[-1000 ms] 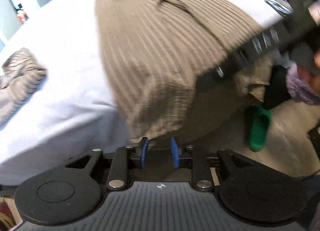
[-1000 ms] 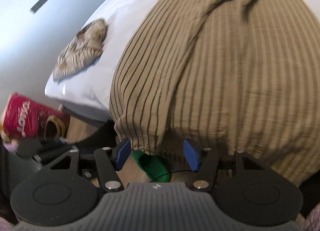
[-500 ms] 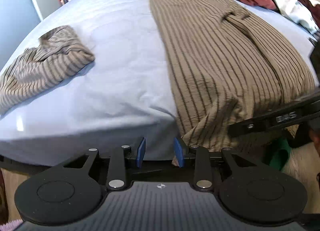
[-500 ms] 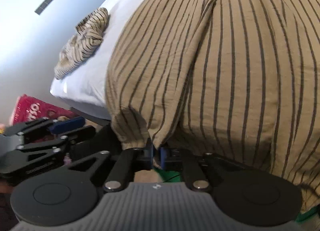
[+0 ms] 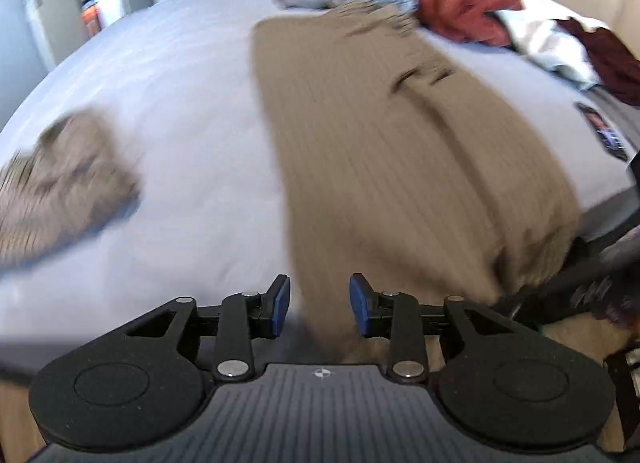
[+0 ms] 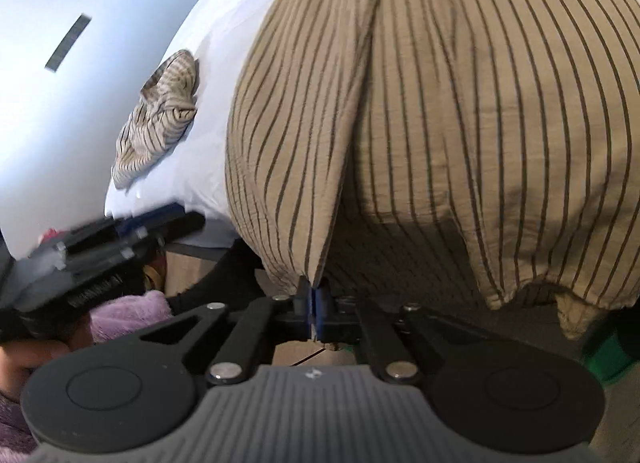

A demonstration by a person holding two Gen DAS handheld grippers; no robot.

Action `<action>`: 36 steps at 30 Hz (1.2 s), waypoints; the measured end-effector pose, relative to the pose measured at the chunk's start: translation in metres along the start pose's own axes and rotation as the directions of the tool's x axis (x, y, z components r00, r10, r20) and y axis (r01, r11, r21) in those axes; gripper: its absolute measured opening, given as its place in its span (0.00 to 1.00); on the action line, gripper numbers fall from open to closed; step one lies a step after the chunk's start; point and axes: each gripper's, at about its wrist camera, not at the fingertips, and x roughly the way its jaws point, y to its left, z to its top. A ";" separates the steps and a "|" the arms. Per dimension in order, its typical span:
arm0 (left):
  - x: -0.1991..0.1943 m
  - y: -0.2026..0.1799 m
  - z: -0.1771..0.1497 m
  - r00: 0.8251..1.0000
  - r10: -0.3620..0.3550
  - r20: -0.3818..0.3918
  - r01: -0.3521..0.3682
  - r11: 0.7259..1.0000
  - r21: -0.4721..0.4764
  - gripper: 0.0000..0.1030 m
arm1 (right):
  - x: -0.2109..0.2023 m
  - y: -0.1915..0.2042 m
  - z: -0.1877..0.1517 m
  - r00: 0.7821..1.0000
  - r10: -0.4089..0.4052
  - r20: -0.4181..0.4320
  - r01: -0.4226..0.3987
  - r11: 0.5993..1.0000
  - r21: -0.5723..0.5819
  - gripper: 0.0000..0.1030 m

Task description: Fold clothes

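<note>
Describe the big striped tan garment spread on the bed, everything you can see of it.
The striped tan garment is light brown, crinkled-looking woven cloth with thin dark stripes running along its length. It lies lengthwise on the white bed, its near hem hanging over the bed's edge. A long fold ridge runs down it. The right gripper is shut on the hem at the foot of that ridge. The left gripper is open at the hem's other corner, holding nothing. The far end nears a clothes pile.
</note>
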 end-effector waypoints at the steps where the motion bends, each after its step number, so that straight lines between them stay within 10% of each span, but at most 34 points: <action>1: 0.003 -0.005 0.013 1.000 -0.013 0.015 0.013 1.000 0.024 0.42 | 0.000 -0.001 0.001 1.000 -0.002 0.000 0.002 1.000 0.003 0.02; 18: 0.148 -0.058 0.168 0.997 -0.081 0.015 0.071 0.937 0.343 0.45 | -0.010 -0.009 0.010 1.000 0.002 0.003 -0.002 1.000 0.001 0.02; 25: 0.186 -0.076 0.187 0.998 -0.067 -0.022 0.070 0.904 0.421 0.15 | -0.020 -0.018 0.006 1.000 0.021 0.001 -0.021 1.000 0.013 0.03; 28: 0.189 -0.071 0.194 0.996 -0.090 -0.021 0.091 0.921 0.378 0.00 | -0.026 -0.023 0.003 1.000 0.017 0.007 -0.017 1.000 0.025 0.02; 36: 0.155 -0.054 0.228 0.984 -0.166 0.065 0.146 0.960 0.240 0.00 | -0.047 -0.015 0.007 0.999 -0.010 0.042 0.010 1.000 0.001 0.02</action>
